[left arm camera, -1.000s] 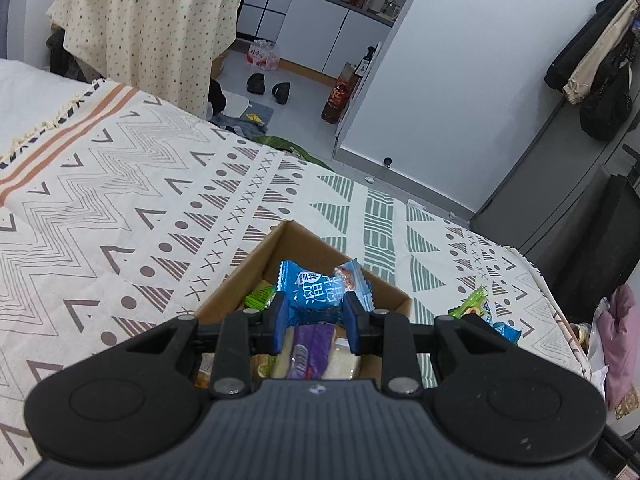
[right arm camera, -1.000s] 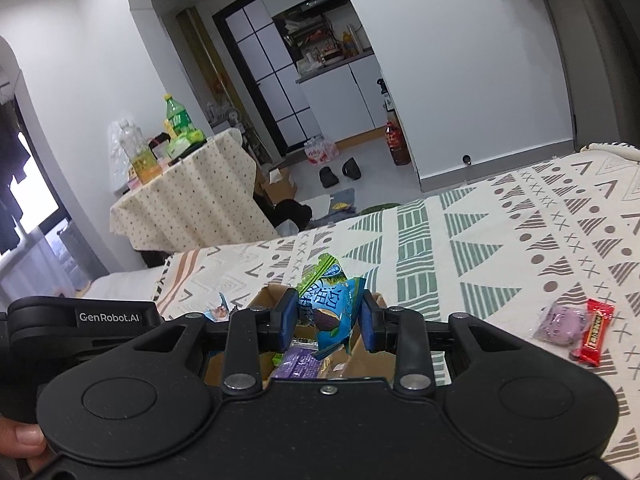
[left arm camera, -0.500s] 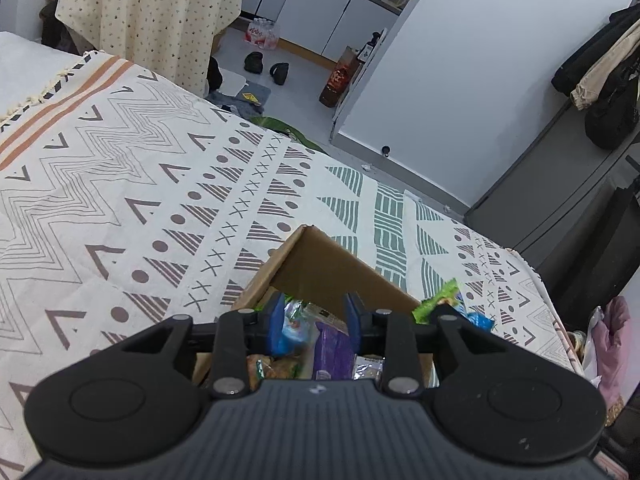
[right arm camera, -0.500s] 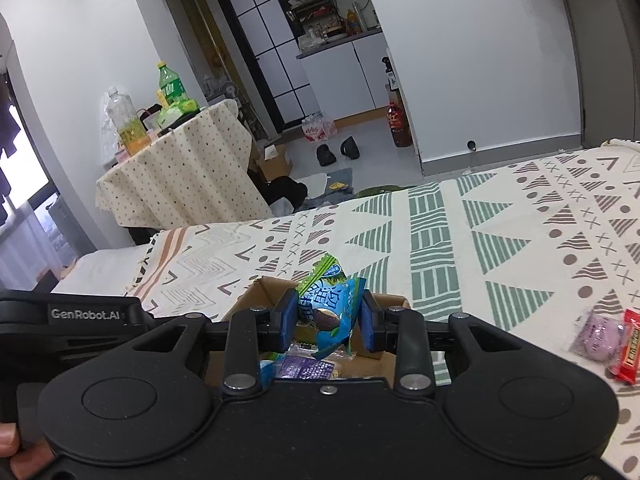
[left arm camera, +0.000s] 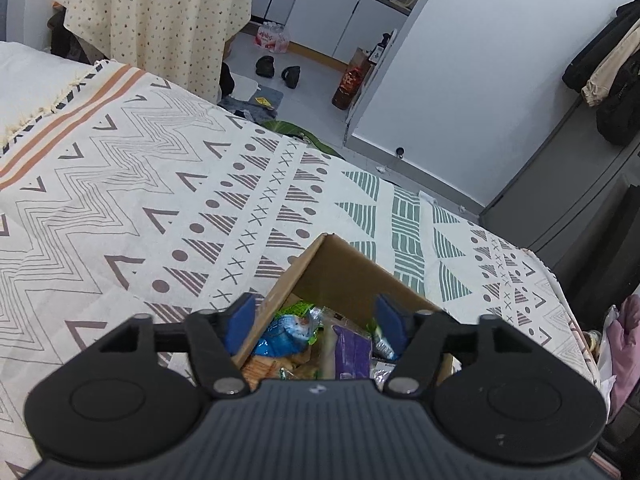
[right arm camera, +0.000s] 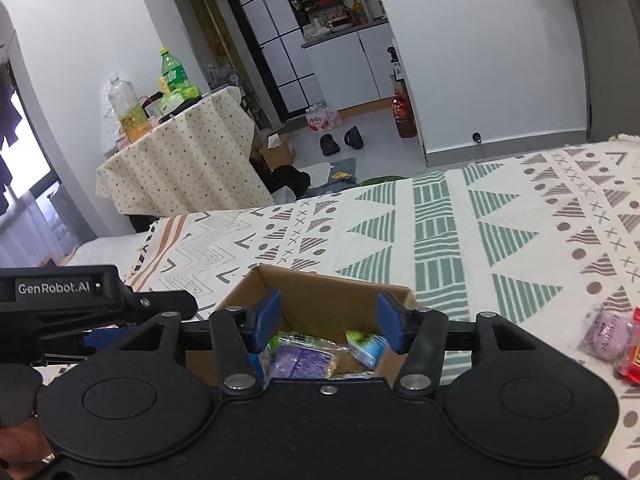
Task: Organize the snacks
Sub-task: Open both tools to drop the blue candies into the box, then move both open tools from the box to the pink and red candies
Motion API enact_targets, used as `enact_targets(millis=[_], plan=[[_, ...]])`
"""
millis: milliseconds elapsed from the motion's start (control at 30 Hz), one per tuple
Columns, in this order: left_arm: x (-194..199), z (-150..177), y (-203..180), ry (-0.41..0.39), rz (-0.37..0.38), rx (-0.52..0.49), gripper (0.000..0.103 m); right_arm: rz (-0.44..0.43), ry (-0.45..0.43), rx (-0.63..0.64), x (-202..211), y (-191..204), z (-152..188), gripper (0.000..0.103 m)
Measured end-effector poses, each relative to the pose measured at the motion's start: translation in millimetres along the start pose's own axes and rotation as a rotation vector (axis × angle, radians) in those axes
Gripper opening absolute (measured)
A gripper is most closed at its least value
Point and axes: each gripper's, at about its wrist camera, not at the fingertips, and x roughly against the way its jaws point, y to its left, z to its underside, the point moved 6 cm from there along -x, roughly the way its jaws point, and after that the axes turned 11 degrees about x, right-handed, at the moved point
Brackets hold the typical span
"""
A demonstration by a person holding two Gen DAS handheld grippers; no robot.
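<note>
Both hand-held grippers, left (left arm camera: 314, 318) and right (right arm camera: 328, 326), hang spread wide and empty over the cardboard box (right arm camera: 320, 294) of snacks (left arm camera: 294, 326) on the bed; two loose snacks (right arm camera: 612, 338) lie right of the right one.

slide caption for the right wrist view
Open right tool above a cardboard box of snacks on a patterned blanket.

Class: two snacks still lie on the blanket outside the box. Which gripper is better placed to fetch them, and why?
Right. The right gripper is open and empty, and the purple snack and red snack lie beside it. The left wrist view shows neither.
</note>
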Motion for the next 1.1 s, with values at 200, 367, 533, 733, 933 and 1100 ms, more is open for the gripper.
enact_targets(millis=[200, 367, 533, 733, 933, 1100], plan=[[7.0, 5.6, -10.0, -0.026, -0.026, 0.000, 0.082, 0.019, -0.013, -0.045, 18.4, -21.1, 3.7, 0.062], [12.5, 15.7, -22.3, -0.027, -0.028, -0.013, 0.085, 0.022, -0.028, -0.060, 32.3, -32.2, 6.8, 0.078], [17.8, 28.3, -35.6, -0.032, -0.030, -0.033, 0.090, 0.035, -0.040, -0.076, 46.4, -44.5, 11.1, 0.087], [21.0, 44.2, -56.8, -0.032, -0.030, -0.079, 0.090, 0.065, -0.057, -0.100, 66.8, -67.8, 20.5, 0.095], [21.0, 63.5, -80.4, -0.018, -0.008, -0.108, 0.090, 0.091, -0.058, -0.130, 84.1, -92.3, 32.0, 0.095], [18.4, 80.9, -98.8, -0.003, 0.008, -0.130, 0.090, 0.113, -0.063, -0.152, 97.1, -111.5, 38.1, 0.097]])
